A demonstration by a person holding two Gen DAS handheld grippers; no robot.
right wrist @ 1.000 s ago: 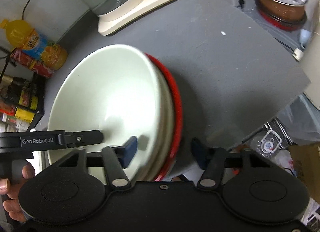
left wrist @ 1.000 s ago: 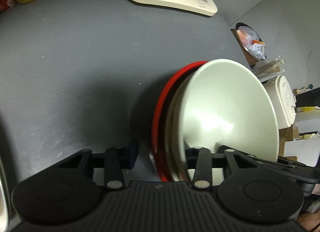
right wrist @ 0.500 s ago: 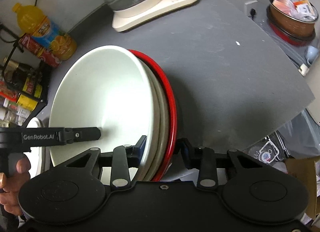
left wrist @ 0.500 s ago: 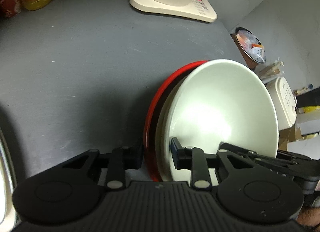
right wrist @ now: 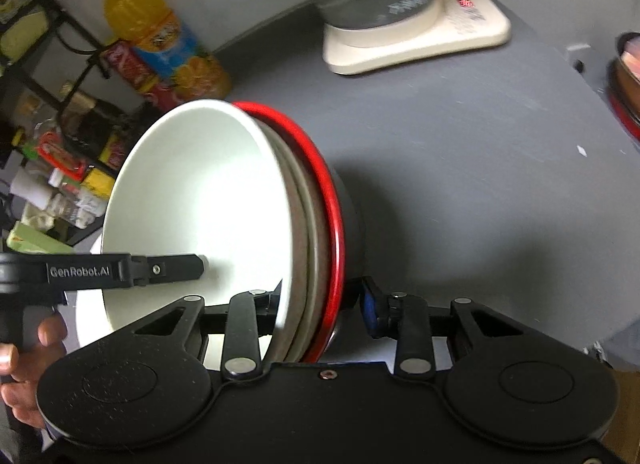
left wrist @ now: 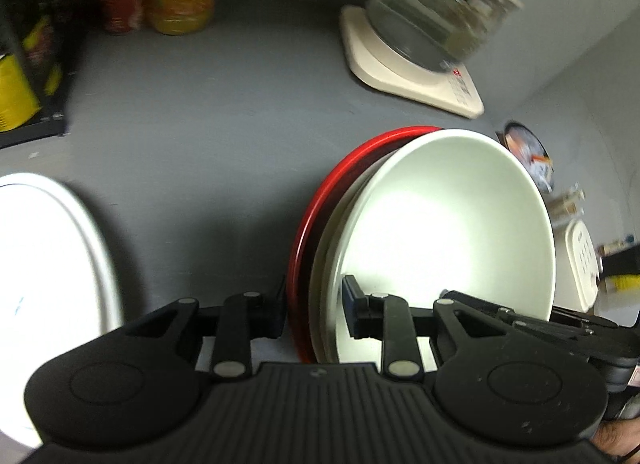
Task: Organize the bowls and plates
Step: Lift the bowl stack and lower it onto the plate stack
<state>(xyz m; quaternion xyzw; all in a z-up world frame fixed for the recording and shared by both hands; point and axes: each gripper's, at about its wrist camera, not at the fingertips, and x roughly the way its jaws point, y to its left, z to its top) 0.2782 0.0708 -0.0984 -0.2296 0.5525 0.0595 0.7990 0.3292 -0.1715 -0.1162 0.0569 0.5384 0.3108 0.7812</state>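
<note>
Nested stack of white bowl (left wrist: pixel 448 224) in red-rimmed bowl (right wrist: pixel 334 200) held tilted above grey worktop (left wrist: pixel 208 136), left gripper (left wrist: pixel 314 306) jaws clamped on stack rim, right gripper (right wrist: pixel 320 304) jaws clamped on opposite rim, white plate (left wrist: pixel 44 264) at left

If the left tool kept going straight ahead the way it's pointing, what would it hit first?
Probably nothing soon: the left tool already clamps the stack of white bowl and red plate. Beyond them lies bare grey counter; depth is unclear.

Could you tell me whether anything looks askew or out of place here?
Yes: the stack of a white bowl, a second dish and a red plate appears tipped on edge, gripped by the left tool and right tool. The rest looks ordinary.
</note>
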